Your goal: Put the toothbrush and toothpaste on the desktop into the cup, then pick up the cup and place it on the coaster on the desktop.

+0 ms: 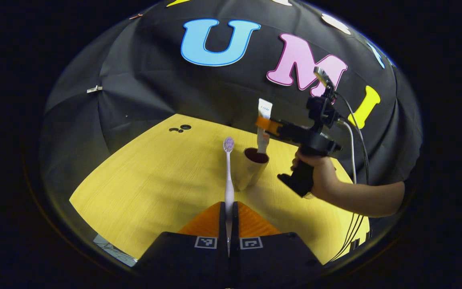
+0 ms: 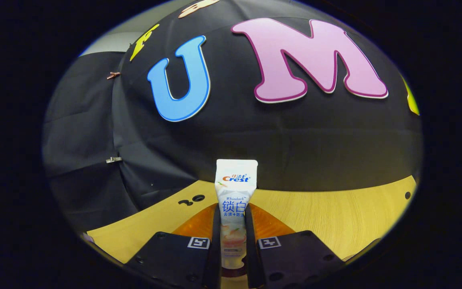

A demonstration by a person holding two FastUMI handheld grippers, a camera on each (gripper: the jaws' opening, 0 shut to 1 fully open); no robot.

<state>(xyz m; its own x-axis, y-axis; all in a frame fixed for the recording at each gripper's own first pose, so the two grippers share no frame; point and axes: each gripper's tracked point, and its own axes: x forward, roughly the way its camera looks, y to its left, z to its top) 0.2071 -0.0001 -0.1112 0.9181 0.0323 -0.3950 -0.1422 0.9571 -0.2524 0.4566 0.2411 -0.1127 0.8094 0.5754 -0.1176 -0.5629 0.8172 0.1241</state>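
In the left gripper view my left gripper (image 1: 229,210) is shut on the handle of a white toothbrush (image 1: 228,176), which stands upright with its bristle head on top. Just right of it a beige cup (image 1: 250,168) with a dark inside stands on the wooden desktop (image 1: 150,188). Above the cup, the right gripper (image 1: 264,124), held by a hand (image 1: 320,176), grips a white toothpaste tube (image 1: 264,110) upright, its lower end at the cup's mouth. In the right gripper view my right gripper (image 2: 232,224) is shut on the toothpaste tube (image 2: 236,188).
Dark cable holes (image 1: 180,129) sit near the desktop's far edge by the black cloth wall. Cables (image 1: 355,144) hang from the right gripper down past the desktop's right side. A pale object (image 1: 108,247) lies at the near left edge.
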